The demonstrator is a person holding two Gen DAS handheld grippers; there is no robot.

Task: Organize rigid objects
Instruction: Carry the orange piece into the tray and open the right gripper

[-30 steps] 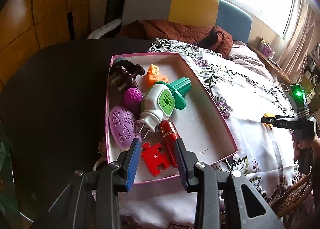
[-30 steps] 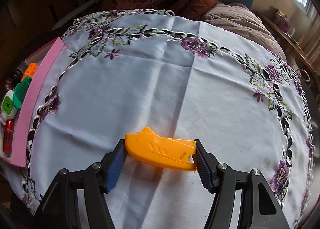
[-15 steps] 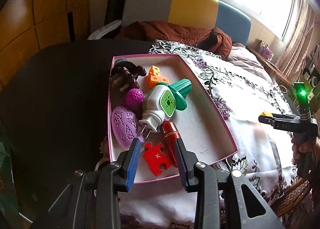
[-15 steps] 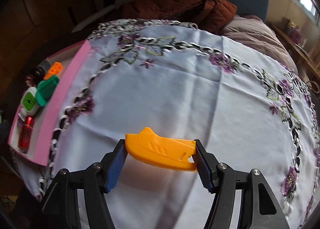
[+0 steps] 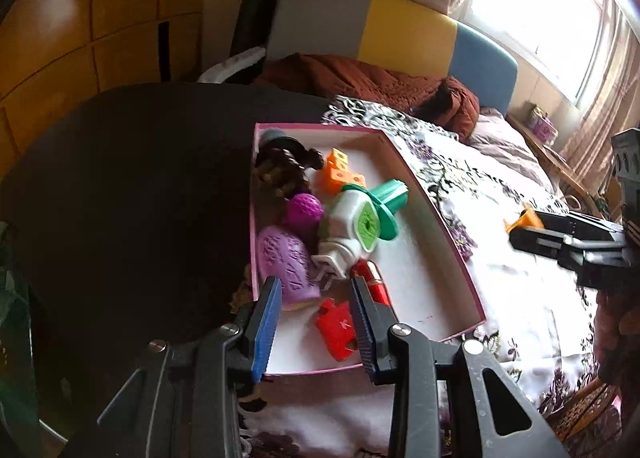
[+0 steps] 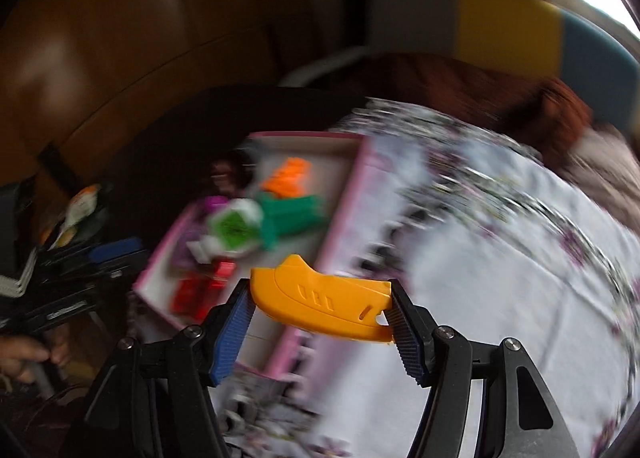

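A pink box (image 5: 440, 226) with a white inside holds a white-and-green plug (image 5: 352, 230), a teal piece (image 5: 390, 200), orange cubes (image 5: 340, 172), a purple ball (image 5: 304, 210), a purple oval (image 5: 284, 262), a red tube (image 5: 372, 282) and a red puzzle piece (image 5: 336, 328). Over the box's near end hangs my left gripper (image 5: 316, 322), open with nothing held. My right gripper (image 6: 320, 314) is shut on an orange plastic piece (image 6: 324, 302) above the box's right rim (image 6: 344, 194). The left wrist view shows that orange piece (image 5: 524, 220) at the right.
The box lies where a dark round table (image 5: 120, 198) meets a white embroidered cloth (image 5: 520, 298). A dark brown hair clip (image 5: 284, 170) sits in the box's far corner. A chair with a brown blanket (image 5: 372, 78) stands behind. A person's hand (image 6: 24, 354) holds the left tool.
My right gripper has swung left from over the cloth to the box's edge, carrying the orange piece; its view is now blurred. The left gripper has shifted only slightly.
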